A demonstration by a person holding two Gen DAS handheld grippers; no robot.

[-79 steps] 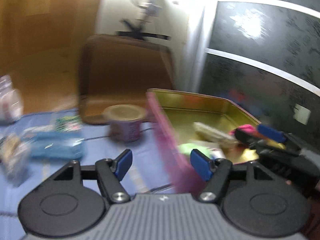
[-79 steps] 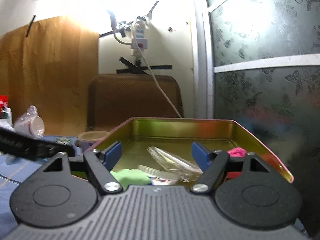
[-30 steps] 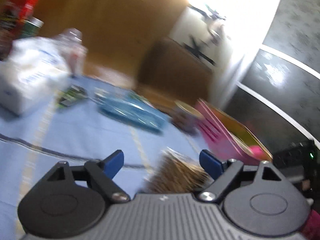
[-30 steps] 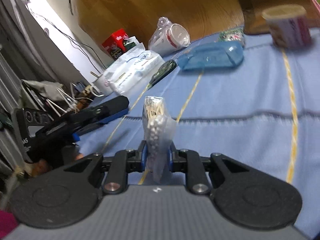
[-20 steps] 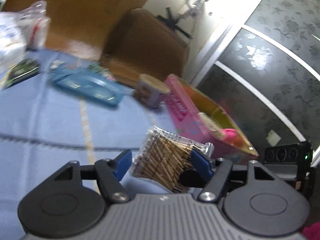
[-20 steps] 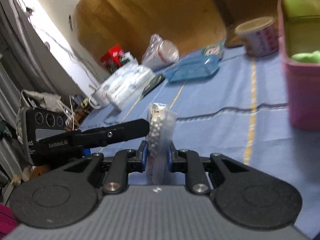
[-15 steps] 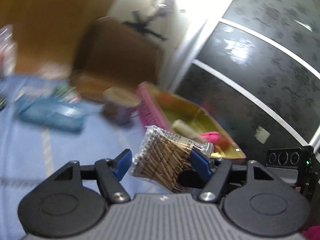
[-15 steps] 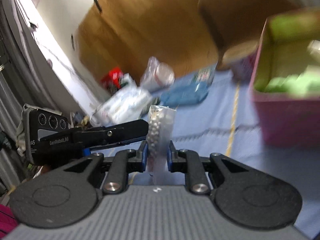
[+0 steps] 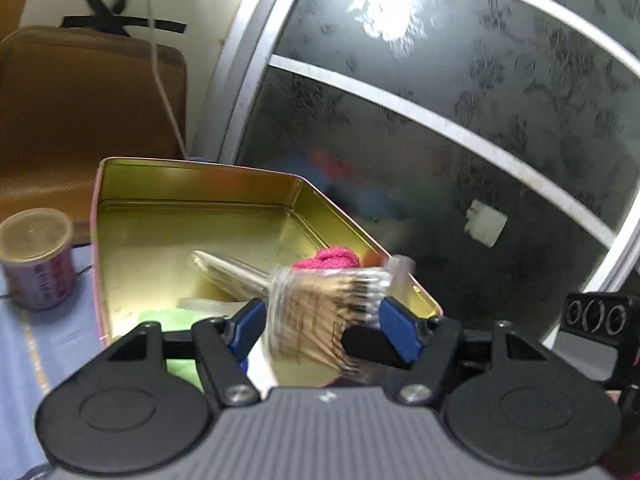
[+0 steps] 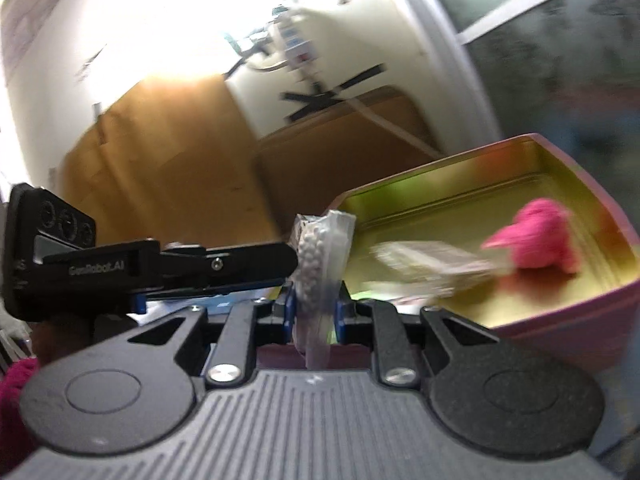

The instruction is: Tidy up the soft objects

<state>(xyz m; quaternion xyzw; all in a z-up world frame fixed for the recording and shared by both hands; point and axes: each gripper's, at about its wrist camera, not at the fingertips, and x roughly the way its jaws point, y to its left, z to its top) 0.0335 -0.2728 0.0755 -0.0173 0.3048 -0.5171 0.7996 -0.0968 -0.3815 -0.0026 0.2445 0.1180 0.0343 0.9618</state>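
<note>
Filling the lower centre of the left wrist view, the left tongs are seen spread wide, with a clear packet of cotton swabs lying across the gap between the blue pads; whether the pads press on it cannot be told through the blur. Behind the packet, a pink tin with a gold inside occupies the middle of the frame and holds a pink cloth, a second clear packet and something green. At the left edge a small lidded cup is set on the blue worktop cloth. In the right wrist view, the right tongs at lower centre are clenched on the same swab packet, which is held upright. The left tongs' black body is seen reaching in from the left, its tip at the packet. The tin sits at the right, the pink cloth inside it.
</note>
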